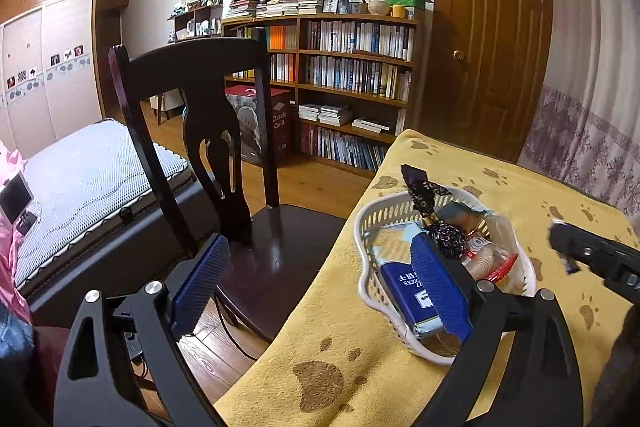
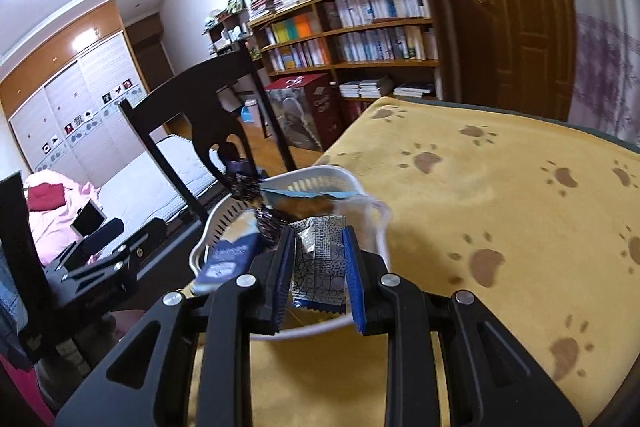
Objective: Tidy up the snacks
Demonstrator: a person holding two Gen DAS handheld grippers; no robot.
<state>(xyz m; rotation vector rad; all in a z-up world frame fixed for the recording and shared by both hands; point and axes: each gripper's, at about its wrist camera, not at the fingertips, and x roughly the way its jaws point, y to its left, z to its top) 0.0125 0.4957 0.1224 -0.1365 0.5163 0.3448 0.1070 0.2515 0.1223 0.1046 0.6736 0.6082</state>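
Observation:
A white plastic basket [image 1: 365, 227] sits on the yellow paw-print cloth [image 1: 400, 379] and holds several snacks: a blue cracker pack [image 1: 402, 281], a dark twist-wrapped candy [image 1: 450, 241] and clear-wrapped biscuits [image 1: 486, 259]. My left gripper [image 1: 320, 243] is open wide, its right finger over the blue pack and its left finger over the chair seat. My right gripper [image 2: 319, 263] is shut on a silver patterned packet [image 2: 320, 259], held upright just above the near rim of the basket [image 2: 320, 174]. In the left wrist view the right gripper [image 1: 592, 255] shows blurred at the basket's right.
A dark wooden chair [image 1: 256, 247] stands tight against the table's left edge. Beyond it are a bed [image 1: 92, 167], a bookcase [image 1: 352, 67] and a brown door [image 1: 496, 27]. The cloth [image 2: 500, 207] stretches bare to the right of the basket.

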